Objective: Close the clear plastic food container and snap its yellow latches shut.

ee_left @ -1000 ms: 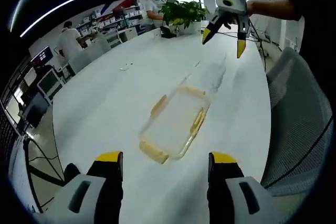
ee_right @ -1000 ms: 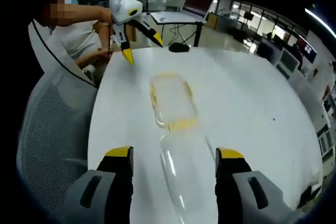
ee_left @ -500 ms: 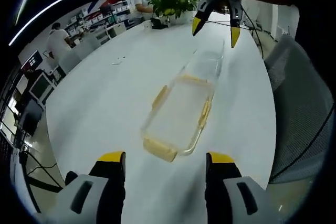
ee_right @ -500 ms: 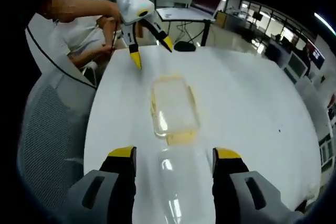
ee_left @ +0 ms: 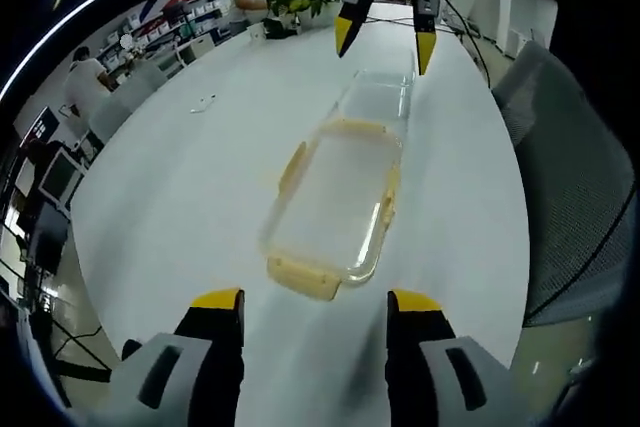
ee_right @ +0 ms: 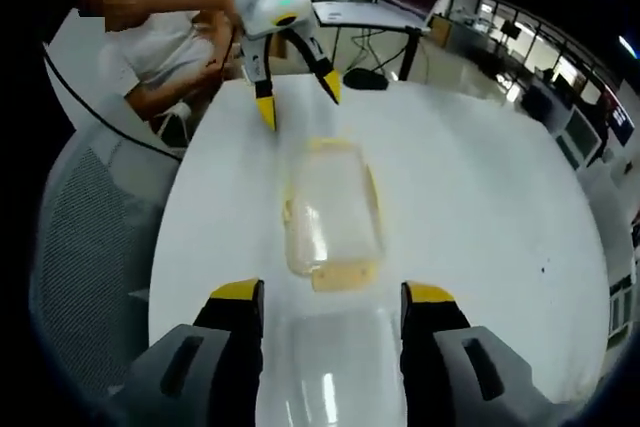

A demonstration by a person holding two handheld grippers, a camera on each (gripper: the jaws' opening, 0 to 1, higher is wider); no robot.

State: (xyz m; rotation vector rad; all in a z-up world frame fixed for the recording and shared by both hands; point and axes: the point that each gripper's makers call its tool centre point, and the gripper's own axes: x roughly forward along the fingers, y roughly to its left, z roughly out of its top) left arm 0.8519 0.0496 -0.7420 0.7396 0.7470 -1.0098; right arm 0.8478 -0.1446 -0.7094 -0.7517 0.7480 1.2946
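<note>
Closing in from both ends since a second ago, your grippers stand nearer. Item: lid with yellow latches (ee_left: 335, 202), flat on white table (ee_left: 190, 177). Item: clear container base (ee_right: 325, 372), between right gripper (ee_right: 333, 299) jaws at 6 o'clock. Left gripper (ee_left: 315, 305), right gripper: jaws apart, empty. Lid not yet fitted.

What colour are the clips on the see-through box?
Yellow. The latches on the clear container show best in the left gripper view.

bright overhead strips | table (ee_left: 200, 177) glare | fisheye edges bent, soft
</note>
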